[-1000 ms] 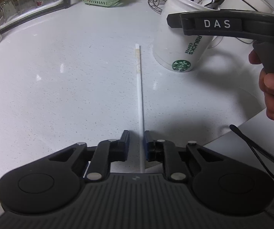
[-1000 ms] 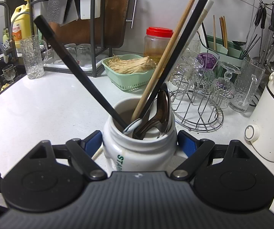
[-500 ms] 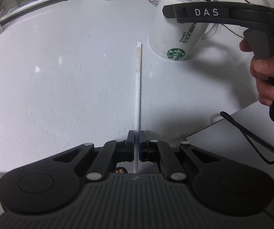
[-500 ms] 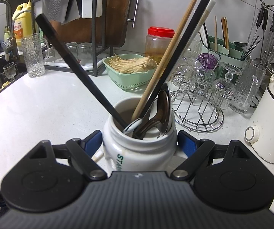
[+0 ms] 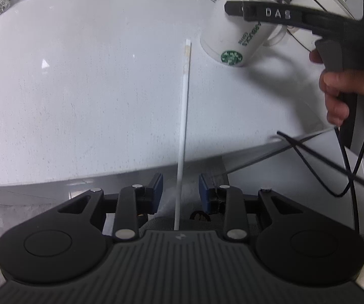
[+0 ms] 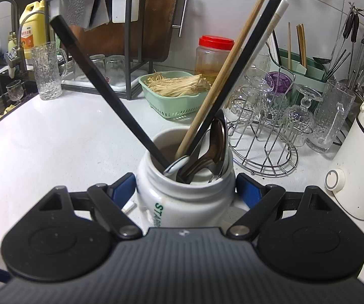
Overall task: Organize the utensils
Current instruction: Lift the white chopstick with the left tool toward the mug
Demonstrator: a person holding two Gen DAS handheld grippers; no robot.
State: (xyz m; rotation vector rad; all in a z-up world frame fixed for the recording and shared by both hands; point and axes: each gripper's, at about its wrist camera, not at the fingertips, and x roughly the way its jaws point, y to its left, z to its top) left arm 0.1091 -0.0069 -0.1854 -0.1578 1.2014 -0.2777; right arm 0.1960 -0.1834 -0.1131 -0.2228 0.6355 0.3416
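On the white tabletop point(image 5: 80, 88) lay a white chopstick point(image 5: 184, 106), between the just-opened, non-touching fingers of the left gripper point(image 5: 178, 192); right gripper point(image 6: 184, 190) clamped the Starbucks mug point(image 6: 182, 197) of utensils.

So the left wrist cam sits right behind the left gripper point(image 5: 178, 191) and looks steeply down past its fingers at the counter edge point(image 5: 106, 174), with the white chopstick point(image 5: 184, 116) running straight ahead from between them. The right wrist cam rides behind the right gripper point(image 6: 185, 188), angled down more gently and jammed up close to the white mug point(image 6: 182, 197), with the back wall racks beyond. Both views share that mug point(image 5: 230, 40) and the countertop point(image 6: 62, 136) around it; the left cam sees it ahead and to the right, farther off.
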